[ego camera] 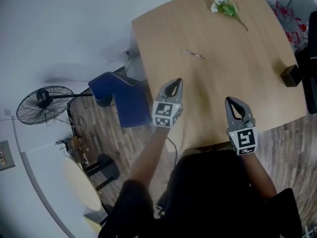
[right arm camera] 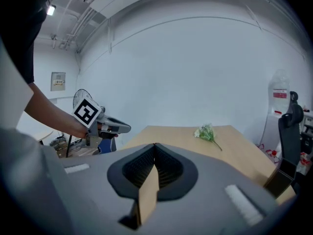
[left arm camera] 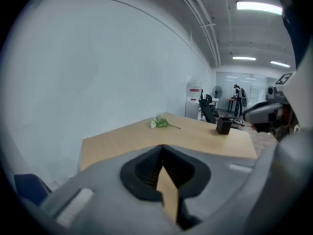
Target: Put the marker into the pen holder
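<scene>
Wooden worktop (ego camera: 233, 48) in a white-walled room: the marker (ego camera: 192, 54) lies flat, well left of the pen holder (ego camera: 290, 75), which stands at the right edge. Nearer than the holder, the left gripper (ego camera: 174, 85) and right gripper (ego camera: 233, 104) hover, both pairs of fingers closed on nothing, seemingly because the pickup has not begun.

A sprig of white flowers (ego camera: 225, 6) lies at the upper right of the frame on the wooden bench (ego camera: 218, 78). Left of the bench, a blue chair (ego camera: 121, 98) and a black fan (ego camera: 42, 104) stand on the floor (ego camera: 99, 133).
</scene>
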Available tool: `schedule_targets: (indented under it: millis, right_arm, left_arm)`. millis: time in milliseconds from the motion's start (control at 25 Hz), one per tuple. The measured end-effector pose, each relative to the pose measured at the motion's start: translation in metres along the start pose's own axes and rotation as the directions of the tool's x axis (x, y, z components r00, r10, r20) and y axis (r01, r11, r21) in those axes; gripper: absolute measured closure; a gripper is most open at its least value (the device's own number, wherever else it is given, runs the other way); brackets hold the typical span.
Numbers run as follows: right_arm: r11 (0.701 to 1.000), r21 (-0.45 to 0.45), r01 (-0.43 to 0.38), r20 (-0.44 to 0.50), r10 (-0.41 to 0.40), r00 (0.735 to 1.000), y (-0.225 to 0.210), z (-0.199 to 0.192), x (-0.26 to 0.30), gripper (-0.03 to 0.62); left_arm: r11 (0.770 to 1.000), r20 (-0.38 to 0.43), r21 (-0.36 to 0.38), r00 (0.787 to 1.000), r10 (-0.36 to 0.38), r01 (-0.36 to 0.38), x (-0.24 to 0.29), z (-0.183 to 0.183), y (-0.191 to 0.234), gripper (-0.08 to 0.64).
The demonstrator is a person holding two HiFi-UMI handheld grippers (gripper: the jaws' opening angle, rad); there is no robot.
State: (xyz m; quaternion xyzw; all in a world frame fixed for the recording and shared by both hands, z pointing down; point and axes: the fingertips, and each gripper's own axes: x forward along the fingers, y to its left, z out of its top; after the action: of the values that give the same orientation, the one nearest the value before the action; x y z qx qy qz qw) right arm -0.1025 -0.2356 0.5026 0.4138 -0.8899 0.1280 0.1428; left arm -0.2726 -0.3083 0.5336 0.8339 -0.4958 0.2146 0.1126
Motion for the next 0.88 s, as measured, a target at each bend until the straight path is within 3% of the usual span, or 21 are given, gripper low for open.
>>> schedule_targets:
  millis: [120, 400, 600, 720, 880]
  right_arm:
    - [1.0, 0.006, 0.021, -0.013, -0.021, 1.0, -0.004, -0.001, 0.008, 0.592]
    - [0.992, 0.122, 0.036, -0.042, -0.032, 0.999, -0.026, -0.015, 0.042, 0.592]
    - [0.981, 0.184, 0.063, -0.038, -0.056, 0.998, -0.047, -0.025, 0.063, 0.592]
    - [0.982, 0.177, 0.063, -0.047, -0.055, 0.997, -0.049, -0.026, 0.076, 0.592]
    - [0.986, 0.154, 0.063, -0.071, -0.053, 0.996, -0.058, -0.035, 0.079, 0.592]
  left_arm:
    - [0.998, -0.049, 0.043, 0.998, -0.049, 0.051, 0.029, -0.005, 0.016, 0.557]
    - [0.983, -0.167, 0.105, 0.977, -0.134, 0.153, 0.097, -0.039, 0.04, 0.557]
    - [0.966, -0.183, 0.085, 0.957, -0.226, 0.244, 0.149, -0.064, 0.043, 0.55]
    - [0.947, -0.233, 0.142, 0.94, -0.251, 0.288, 0.174, -0.08, 0.055, 0.535]
    - [0.897, -0.303, 0.247, 0.908, -0.288, 0.367, 0.201, -0.089, 0.055, 0.519]
